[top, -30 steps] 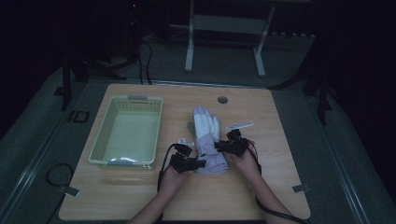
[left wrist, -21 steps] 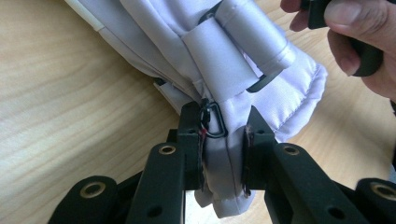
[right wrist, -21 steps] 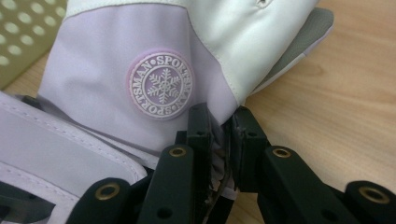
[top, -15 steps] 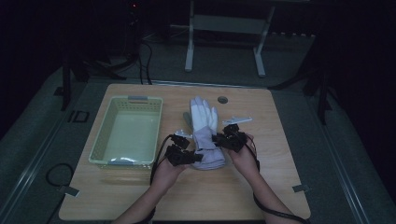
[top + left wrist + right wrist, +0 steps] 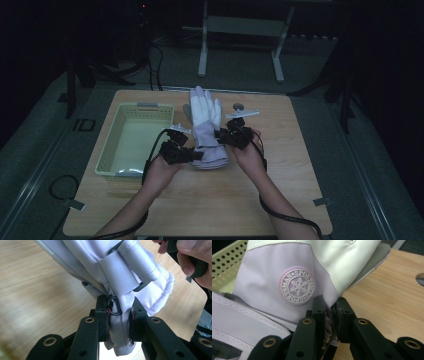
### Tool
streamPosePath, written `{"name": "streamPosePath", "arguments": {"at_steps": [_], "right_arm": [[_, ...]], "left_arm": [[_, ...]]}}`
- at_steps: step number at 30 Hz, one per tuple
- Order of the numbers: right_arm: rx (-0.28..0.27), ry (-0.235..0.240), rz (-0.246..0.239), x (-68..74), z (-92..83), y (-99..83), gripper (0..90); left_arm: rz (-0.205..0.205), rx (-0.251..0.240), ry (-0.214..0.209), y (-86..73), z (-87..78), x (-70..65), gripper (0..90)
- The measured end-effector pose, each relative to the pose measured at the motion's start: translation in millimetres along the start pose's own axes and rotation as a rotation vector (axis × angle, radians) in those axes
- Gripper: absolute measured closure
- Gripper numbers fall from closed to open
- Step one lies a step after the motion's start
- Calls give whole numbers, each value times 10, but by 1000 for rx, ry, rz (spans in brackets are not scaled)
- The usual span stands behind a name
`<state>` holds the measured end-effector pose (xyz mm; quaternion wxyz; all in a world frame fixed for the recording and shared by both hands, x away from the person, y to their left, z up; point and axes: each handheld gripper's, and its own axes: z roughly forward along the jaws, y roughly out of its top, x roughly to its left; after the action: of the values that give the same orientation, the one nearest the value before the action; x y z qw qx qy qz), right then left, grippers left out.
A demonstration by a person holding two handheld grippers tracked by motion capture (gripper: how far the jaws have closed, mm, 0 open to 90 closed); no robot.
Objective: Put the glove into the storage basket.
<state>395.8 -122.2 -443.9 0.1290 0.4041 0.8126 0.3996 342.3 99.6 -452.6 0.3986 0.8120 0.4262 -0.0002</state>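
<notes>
A white and pale lilac ski glove hangs lifted above the wooden table, fingers pointing away from me. My left gripper is shut on the cuff's left edge; in the left gripper view its pads pinch the gathered cuff fabric next to a small black hook. My right gripper is shut on the glove's right edge; in the right gripper view its jaws clamp the fabric just below a round snowflake badge. A hand holds each gripper.
A pale green perforated basket stands on the left half of the table, close beside the glove. A round hole lies in the tabletop behind the right gripper. A metal stand rises beyond the far edge.
Both grippers have risen and moved away from me with the glove held between them. The glove now sits higher and farther back over the table.
</notes>
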Motion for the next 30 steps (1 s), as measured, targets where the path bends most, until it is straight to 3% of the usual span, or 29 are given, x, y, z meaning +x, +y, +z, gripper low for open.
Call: {"name": "streamPosePath", "arguments": {"at_steps": [10, 11, 15, 22, 23, 26, 30], "right_arm": [[-11, 14, -40, 307, 130, 295, 796], [-14, 16, -52, 392, 163, 365, 796], [-18, 25, -60, 543, 252, 487, 797], [-26, 48, -50, 776, 425, 653, 797], [-24, 52, -51, 877, 493, 694, 797], [-29, 58, -60, 1013, 588, 734, 799], [-27, 95, -17, 1120, 734, 790, 801]], "left_arm": [[5, 3, 23, -7, -359, 195, 744], [14, 11, 34, -5, -473, 254, 744], [22, 32, 54, 3, -645, 371, 744], [24, 72, 81, -8, -918, 570, 743], [24, 99, 85, -21, -1008, 657, 743], [21, 109, 92, -45, -1080, 718, 743], [11, 122, 117, -130, -1228, 856, 744]]}}
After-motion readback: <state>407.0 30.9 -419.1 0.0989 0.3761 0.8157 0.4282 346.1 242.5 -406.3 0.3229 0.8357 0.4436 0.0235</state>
